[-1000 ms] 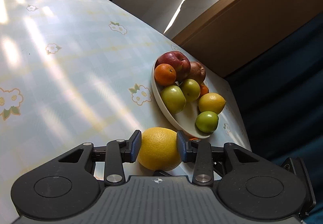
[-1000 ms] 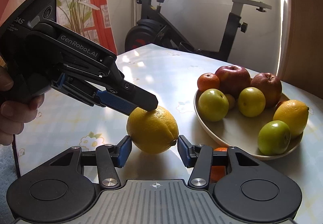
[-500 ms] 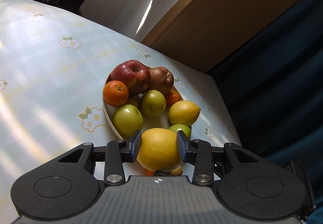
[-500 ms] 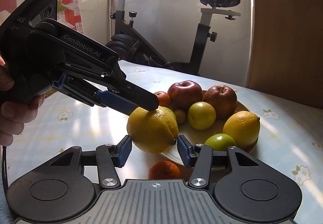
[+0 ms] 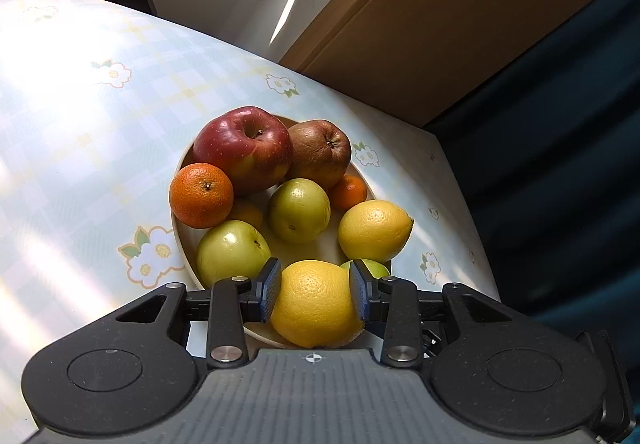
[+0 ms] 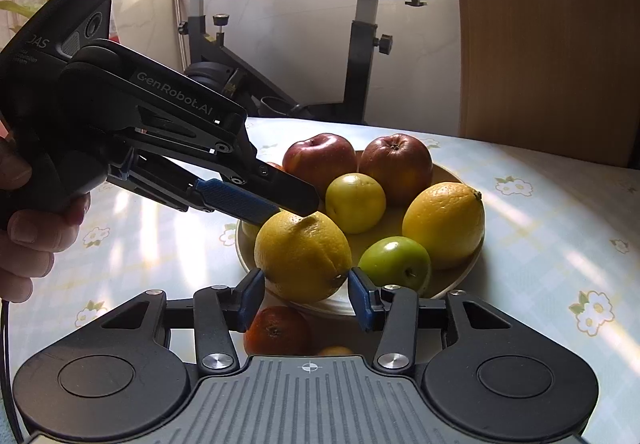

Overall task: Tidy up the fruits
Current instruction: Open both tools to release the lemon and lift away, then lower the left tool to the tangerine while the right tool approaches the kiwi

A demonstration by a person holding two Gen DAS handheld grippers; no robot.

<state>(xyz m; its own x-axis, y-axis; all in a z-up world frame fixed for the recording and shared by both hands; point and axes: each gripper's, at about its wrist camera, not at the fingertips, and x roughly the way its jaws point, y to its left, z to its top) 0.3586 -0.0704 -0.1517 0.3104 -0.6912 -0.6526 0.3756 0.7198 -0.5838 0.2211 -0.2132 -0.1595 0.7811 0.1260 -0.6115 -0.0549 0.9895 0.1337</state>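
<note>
My left gripper [image 5: 316,284] is shut on a large yellow lemon [image 5: 316,304] and holds it over the near rim of the cream fruit bowl [image 5: 180,244]. The bowl carries two red apples [image 5: 244,147], green apples [image 5: 232,252], mandarins [image 5: 201,195] and a second lemon [image 5: 374,231]. In the right wrist view the left gripper [image 6: 280,203] reaches in from the left, held by a hand [image 6: 24,244]. My right gripper [image 6: 306,284] has its jaws closing, one on each side of the held lemon's [image 6: 302,256] near end; I see no clear press.
A loose mandarin [image 6: 276,328] and a small yellow fruit [image 6: 336,351] lie on the flowered tablecloth [image 6: 560,244] just in front of the bowl. An exercise bike [image 6: 360,43] stands beyond the table. A wooden panel [image 5: 440,43] and dark fabric [image 5: 560,163] border the far side.
The left gripper has carried the lemon from beside the bowl to over its near rim. The right gripper followed, keeping the lemon between its fingertips, and its jaws have narrowed slightly.
</note>
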